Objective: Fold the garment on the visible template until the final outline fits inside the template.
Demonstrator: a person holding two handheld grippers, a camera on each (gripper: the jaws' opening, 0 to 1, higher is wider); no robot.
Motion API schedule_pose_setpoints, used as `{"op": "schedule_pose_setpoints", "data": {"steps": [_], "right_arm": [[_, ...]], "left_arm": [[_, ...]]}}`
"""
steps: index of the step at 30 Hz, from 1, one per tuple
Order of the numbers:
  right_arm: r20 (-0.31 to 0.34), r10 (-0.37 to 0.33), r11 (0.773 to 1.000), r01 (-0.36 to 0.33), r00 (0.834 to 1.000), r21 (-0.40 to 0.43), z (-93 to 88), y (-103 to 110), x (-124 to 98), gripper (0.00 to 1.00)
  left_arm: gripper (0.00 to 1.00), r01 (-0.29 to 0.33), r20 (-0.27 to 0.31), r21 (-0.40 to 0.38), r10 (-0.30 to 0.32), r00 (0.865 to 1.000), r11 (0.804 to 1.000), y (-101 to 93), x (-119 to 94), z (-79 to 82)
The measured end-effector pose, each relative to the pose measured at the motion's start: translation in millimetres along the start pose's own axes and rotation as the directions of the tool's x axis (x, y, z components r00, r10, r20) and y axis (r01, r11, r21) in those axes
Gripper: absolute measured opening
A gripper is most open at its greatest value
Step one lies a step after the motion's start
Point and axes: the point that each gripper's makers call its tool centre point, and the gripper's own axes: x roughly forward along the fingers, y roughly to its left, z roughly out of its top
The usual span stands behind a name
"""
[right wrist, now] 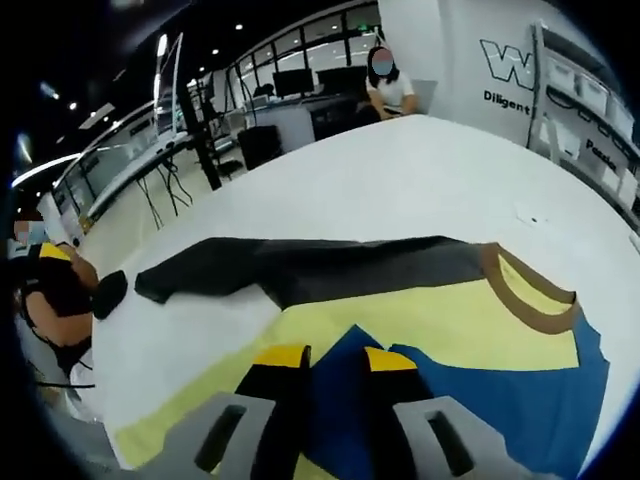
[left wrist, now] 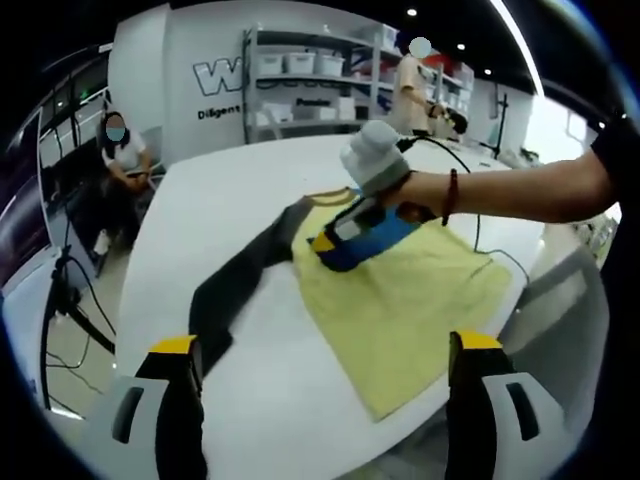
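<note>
Left gripper [left wrist: 325,375] jaws spread wide above the white table [left wrist: 220,190], garment [right wrist: 420,310] ahead, right gripper [right wrist: 326,365] nipping its blue fold, template not discernible.

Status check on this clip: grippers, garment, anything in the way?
Left gripper open, hovering off the garment. Right gripper low on the blue panel, grip unclear. Dark sleeve still spread out. Nothing obstructing.

We can't tell how the right tongs [left wrist: 325,243] pinch the blue sleeve [right wrist: 480,400], and the yellow garment's [left wrist: 400,300] hem runs off the worktop [left wrist: 280,400] edge.
</note>
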Motion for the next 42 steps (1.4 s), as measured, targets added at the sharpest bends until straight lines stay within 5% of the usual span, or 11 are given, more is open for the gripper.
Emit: {"op": "schedule_pose_setpoints", "data": {"steps": [20, 32, 42], "right_arm": [[0.004, -0.082, 0.994, 0.082, 0.997, -0.071, -3.9, -11.0, 1.5, 0.0], [0.066, 0.017, 1.0, -0.018, 0.998, 0.016, 1.9, 2.5, -7.8, 0.0], [0.11, 0.091, 0.996, -0.088, 0.99, -0.03, 13.6, 17.8, -15.9, 0.0]], "left_arm": [[0.97, 0.003, -0.004, -0.016, -0.003, 1.0, 1.0, 2.2, 2.6, -3.4], [0.96, 0.002, -0.001, -0.014, -0.002, 1.0, 1.0, 3.5, 2.2, -2.1], [0.96, 0.013, 0.001, -0.012, -0.013, 1.0, 1.0, -0.7, 3.3, -2.0]]}}
